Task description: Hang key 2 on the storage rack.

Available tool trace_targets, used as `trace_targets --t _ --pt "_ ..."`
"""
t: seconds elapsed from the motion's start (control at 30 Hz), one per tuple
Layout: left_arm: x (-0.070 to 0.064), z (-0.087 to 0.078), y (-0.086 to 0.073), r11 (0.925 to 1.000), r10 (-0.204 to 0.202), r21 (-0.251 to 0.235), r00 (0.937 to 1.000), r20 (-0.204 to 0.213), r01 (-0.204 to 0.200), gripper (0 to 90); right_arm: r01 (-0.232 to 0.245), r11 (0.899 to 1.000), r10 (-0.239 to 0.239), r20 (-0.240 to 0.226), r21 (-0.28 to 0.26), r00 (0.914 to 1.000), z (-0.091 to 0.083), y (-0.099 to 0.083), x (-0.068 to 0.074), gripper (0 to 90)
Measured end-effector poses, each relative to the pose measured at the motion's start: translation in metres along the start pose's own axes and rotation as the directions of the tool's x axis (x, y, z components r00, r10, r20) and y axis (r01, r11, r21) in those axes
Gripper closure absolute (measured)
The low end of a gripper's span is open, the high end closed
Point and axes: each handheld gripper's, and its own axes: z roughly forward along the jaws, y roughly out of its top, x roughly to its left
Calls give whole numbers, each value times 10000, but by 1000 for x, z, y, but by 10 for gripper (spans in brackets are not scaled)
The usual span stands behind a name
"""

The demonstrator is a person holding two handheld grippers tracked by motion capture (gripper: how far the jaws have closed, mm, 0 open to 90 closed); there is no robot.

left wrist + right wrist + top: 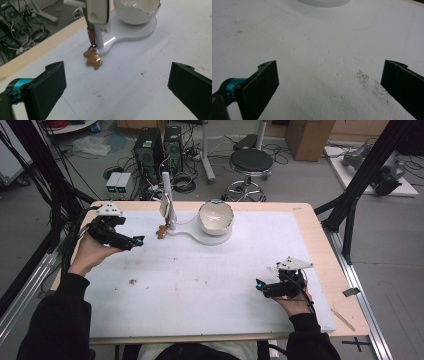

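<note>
A white stand [192,235] [130,35] sits at the far middle of the table, with an upright post [167,200] and a white cracked-egg bowl [216,216] [138,11] on its round base. A small brown bear-shaped charm [161,232] [93,59] hangs on a chain from the post and rests on the white mat. My left gripper [134,241] [117,87] is open, a short way left of the charm, with nothing between its jaws. My right gripper [265,287] [329,87] is open near the table's front right, over bare mat.
A white mat [200,275] covers most of the wooden table [320,240]. Dark specks [372,83] lie on the mat by the right gripper, and a small dark crumb [133,281] at the left front. Beyond the table stand a stool [251,162], computer towers [159,150] and cables.
</note>
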Motion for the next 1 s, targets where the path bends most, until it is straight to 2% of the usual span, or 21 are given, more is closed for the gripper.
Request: trace_targets --t 0.17,0.43,0.5,0.57,0.67,1.0 --pt "-1 2 -17 9996 -260 84 9996 109 259 22 -4 10000 4 -12 36 10000 1 0 0 6" --pt "-8 9 -35 9991 -298 320 9989 365 286 22 51 9999 -52 51 135 10000 1 -1 1 6" --pt "-9 10 -38 9981 -242 577 9990 386 219 22 49 9999 -50 47 127 10000 1 -1 1 6" --pt "-12 9 -41 9990 -174 416 9995 257 163 22 64 9999 -65 81 95 9999 1 -1 1 6" --pt "-15 5 -46 9994 -307 180 9989 351 301 22 57 9999 -58 60 82 10000 1 -1 1 6" --pt "-13 -5 -74 9969 -764 206 9968 219 759 22 41 9999 -42 61 97 10000 1 -1 1 6"
